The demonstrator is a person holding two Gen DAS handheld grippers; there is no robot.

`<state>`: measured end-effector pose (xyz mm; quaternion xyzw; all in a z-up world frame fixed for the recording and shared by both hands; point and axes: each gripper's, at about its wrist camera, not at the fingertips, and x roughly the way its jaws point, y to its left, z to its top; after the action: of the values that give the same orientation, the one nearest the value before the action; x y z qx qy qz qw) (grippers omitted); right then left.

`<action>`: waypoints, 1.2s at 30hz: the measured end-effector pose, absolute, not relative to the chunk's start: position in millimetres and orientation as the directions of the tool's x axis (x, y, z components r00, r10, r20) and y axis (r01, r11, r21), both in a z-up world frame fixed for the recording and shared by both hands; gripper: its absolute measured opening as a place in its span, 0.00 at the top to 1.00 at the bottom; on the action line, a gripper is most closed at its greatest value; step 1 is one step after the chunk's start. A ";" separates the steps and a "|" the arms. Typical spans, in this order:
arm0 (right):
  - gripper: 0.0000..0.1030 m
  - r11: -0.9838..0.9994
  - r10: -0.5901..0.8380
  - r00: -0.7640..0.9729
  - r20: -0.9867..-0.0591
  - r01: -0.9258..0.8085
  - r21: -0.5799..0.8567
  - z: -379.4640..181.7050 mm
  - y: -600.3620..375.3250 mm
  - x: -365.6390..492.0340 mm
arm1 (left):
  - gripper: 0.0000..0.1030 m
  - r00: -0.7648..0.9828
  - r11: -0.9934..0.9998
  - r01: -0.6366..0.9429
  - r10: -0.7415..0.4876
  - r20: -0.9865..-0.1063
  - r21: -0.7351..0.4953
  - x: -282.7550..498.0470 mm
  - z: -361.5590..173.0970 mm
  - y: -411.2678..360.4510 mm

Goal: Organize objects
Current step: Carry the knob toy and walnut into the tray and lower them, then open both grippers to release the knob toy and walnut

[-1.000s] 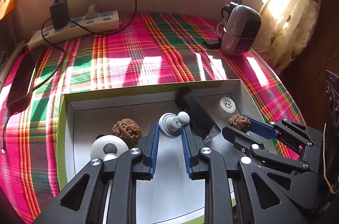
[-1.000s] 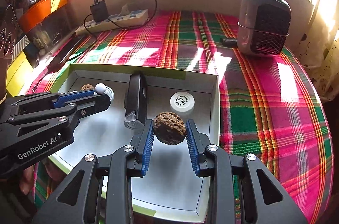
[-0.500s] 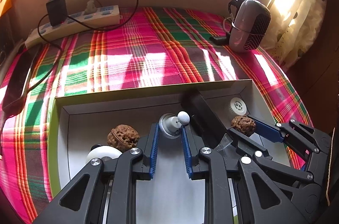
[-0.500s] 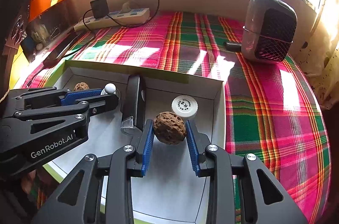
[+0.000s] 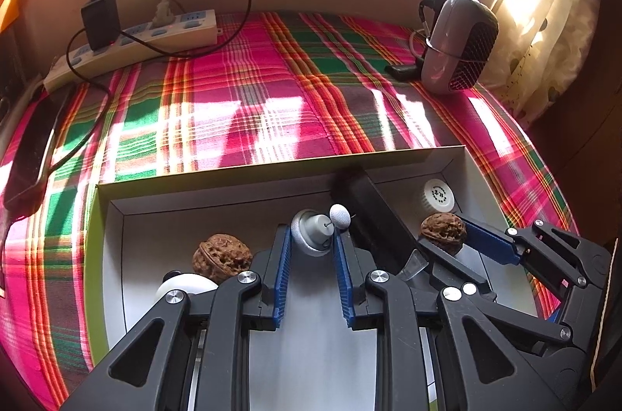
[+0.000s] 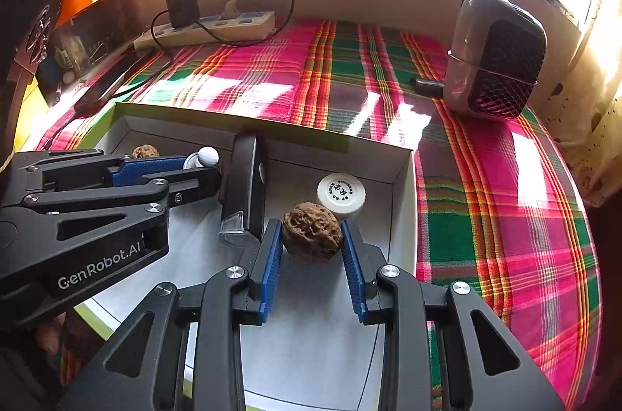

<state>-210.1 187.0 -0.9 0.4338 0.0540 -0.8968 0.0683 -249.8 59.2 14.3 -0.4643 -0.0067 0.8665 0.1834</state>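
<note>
A shallow white box (image 5: 272, 174) (image 6: 400, 170) lies on the plaid cloth. My left gripper (image 5: 311, 236) is shut on a small grey-and-white knob with a white ball tip (image 5: 315, 230) (image 6: 208, 156), held above the box. My right gripper (image 6: 311, 236) is shut on a brown walnut (image 6: 311, 236) (image 5: 443, 228), also above the box. A second walnut (image 5: 221, 257) (image 6: 145, 151), a black lighter-like stick (image 5: 373, 220) (image 6: 245, 185), a white round cap (image 5: 437, 195) (image 6: 341, 193) and a white round object (image 5: 186, 284) lie in the box.
A grey mesh-fronted heater (image 5: 458, 41) (image 6: 493, 57) stands at the back right. A power strip with a black adapter and cable (image 5: 132, 34) (image 6: 206, 24) lies at the back left. A dark phone (image 5: 31, 146) lies at the left edge. A curtain hangs at the right.
Both grippers have risen a little with their objects still held; the box and its contents now sit lower in both views.
</note>
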 end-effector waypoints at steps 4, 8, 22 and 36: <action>0.69 -0.985 -0.074 -0.613 -0.786 0.170 -0.039 -0.8 187.3 -210.0 | 0.80 -0.502 -0.933 -0.310 0.322 -0.803 -0.181 -250.2 14.7 59.5; 0.69 -0.985 -0.073 -0.613 -0.787 0.169 -0.041 -0.6 186.9 -210.4 | 0.80 -0.501 -0.933 -0.312 0.323 -0.803 -0.180 -250.4 14.5 59.7; 0.62 -0.987 -0.062 -0.619 -0.783 0.155 -0.045 4.5 188.2 -204.1 | 0.72 -0.507 -0.933 -0.304 0.331 -0.796 -0.195 -248.0 15.0 54.7; 0.61 -0.992 -0.068 -0.652 -0.755 0.125 -0.018 18.6 196.7 -181.8 | 0.71 -0.547 -0.937 -0.286 0.331 -0.769 -0.200 -225.3 34.4 46.4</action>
<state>-181.8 196.7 18.6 0.4139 0.0343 -0.9081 0.0532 -225.3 46.4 34.4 -0.4426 -0.0255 0.8790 0.1755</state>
